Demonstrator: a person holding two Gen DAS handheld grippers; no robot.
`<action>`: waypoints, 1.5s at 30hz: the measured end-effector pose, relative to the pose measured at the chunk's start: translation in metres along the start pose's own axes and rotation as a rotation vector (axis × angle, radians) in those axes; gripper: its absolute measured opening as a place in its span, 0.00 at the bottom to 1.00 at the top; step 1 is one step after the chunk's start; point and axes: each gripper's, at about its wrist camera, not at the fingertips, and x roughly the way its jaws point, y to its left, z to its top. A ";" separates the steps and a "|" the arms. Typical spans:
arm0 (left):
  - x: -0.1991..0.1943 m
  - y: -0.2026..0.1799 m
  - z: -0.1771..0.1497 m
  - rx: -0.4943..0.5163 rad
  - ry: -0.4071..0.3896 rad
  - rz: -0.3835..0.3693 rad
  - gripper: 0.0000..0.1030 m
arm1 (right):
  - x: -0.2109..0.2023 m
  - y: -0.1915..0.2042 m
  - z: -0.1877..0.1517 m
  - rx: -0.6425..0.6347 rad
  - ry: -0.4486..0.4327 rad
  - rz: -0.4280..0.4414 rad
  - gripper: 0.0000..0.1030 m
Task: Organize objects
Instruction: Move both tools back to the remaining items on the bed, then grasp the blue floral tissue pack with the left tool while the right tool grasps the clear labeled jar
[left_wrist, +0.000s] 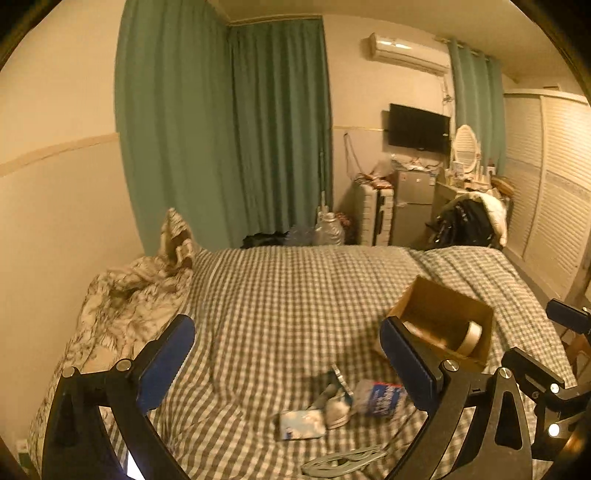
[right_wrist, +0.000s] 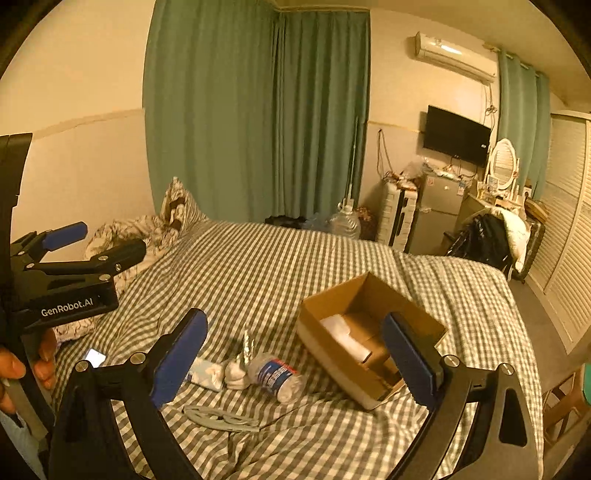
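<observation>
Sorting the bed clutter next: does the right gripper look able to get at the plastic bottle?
Probably yes. The right gripper is open above the bed, and the plastic bottle lies uncovered just ahead between its fingers, beside the cardboard box.

Matt cardboard box (right_wrist: 369, 325), cloth bedsheet (right_wrist: 277, 266)
</observation>
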 end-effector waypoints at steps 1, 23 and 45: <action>0.004 0.002 -0.004 -0.006 0.009 0.003 1.00 | 0.004 0.001 -0.003 -0.002 0.007 0.003 0.93; 0.171 0.002 -0.146 0.007 0.446 0.027 1.00 | 0.182 -0.001 -0.097 0.046 0.355 0.006 0.93; 0.228 -0.022 -0.191 0.011 0.705 -0.156 0.72 | 0.246 -0.005 -0.121 0.139 0.508 0.038 0.93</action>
